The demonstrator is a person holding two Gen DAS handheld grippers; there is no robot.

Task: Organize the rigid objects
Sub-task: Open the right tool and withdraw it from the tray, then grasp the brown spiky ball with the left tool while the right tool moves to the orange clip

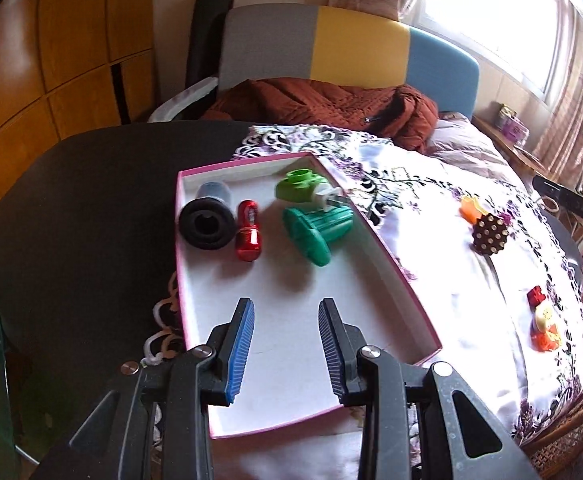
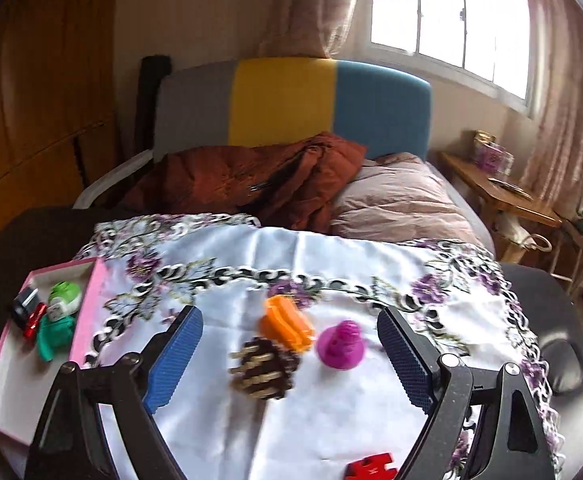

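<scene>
A pink-rimmed white box (image 1: 387,248) lies on the table. In it are a black roll (image 1: 207,222), a red bottle (image 1: 248,236), a dark green ribbed piece (image 1: 319,230) and a light green piece (image 1: 297,186). My left gripper (image 1: 286,322) is open and empty above the box's near half. My right gripper (image 2: 289,334) is open and empty above the cloth, over a brown studded piece (image 2: 265,368), an orange piece (image 2: 287,324) and a magenta cone (image 2: 341,344). A red piece (image 2: 371,470) lies near the bottom edge. The box also shows at the right wrist view's left (image 2: 87,312).
A white cloth with purple flowers (image 1: 431,280) covers the dark round table (image 1: 91,200). A red and yellow toy (image 1: 543,318) lies on the cloth at the right. A bed with a rust quilt (image 2: 251,180) and a wooden side table (image 2: 503,196) stand behind.
</scene>
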